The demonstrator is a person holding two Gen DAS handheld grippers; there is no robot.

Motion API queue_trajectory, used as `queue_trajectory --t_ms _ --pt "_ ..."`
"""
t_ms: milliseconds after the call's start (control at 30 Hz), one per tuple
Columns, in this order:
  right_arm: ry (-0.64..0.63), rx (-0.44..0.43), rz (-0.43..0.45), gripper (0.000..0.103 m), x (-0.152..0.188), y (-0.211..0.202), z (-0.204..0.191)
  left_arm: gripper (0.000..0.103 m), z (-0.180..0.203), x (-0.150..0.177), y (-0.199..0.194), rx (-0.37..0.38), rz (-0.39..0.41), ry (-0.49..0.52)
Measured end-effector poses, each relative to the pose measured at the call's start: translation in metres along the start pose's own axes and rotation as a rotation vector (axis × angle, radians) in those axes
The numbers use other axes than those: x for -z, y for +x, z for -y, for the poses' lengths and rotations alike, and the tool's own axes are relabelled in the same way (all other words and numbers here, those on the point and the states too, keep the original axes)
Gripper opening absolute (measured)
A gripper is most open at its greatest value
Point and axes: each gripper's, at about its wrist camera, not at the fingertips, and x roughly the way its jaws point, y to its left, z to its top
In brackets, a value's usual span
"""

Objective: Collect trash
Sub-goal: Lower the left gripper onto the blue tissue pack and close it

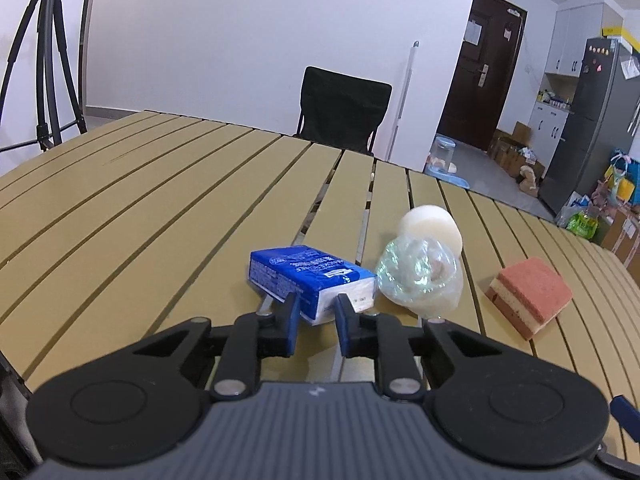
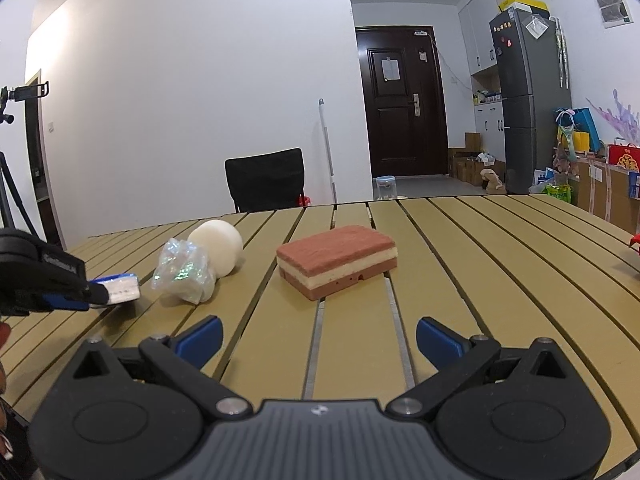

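Left claw closed on tissue pack at worktop level; right claw wide, empty; crumpled wrapper, sponge uncollected.

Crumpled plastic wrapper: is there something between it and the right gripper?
Nothing visible does. Only bare table lies between the open right gripper and the crumpled plastic wrapper; the sponge sits off to the right.
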Motion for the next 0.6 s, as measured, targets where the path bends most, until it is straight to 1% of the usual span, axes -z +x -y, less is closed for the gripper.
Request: queue_trajectory --t_ms 233,333,400,600 --pt "0.012 -0.001 -0.002 0.103 -0.001 0.002 0.000 0.018 -0.019 -0.009 -0.006 0.059 0.011 -0.052" --pt "0.014 -0.002 0.000 0.103 0.000 0.002 0.001 0.016 -0.027 -0.012 -0.007 0.062 0.018 -0.068" --pt "0.013 -0.002 0.001 0.103 0.000 0.002 0.001 0.012 -0.032 -0.014 -0.006 0.057 0.019 -0.074" --pt "0.015 0.001 -0.001 0.103 0.002 0.002 0.003 0.010 -0.040 -0.017 -0.005 0.061 0.014 -0.088"
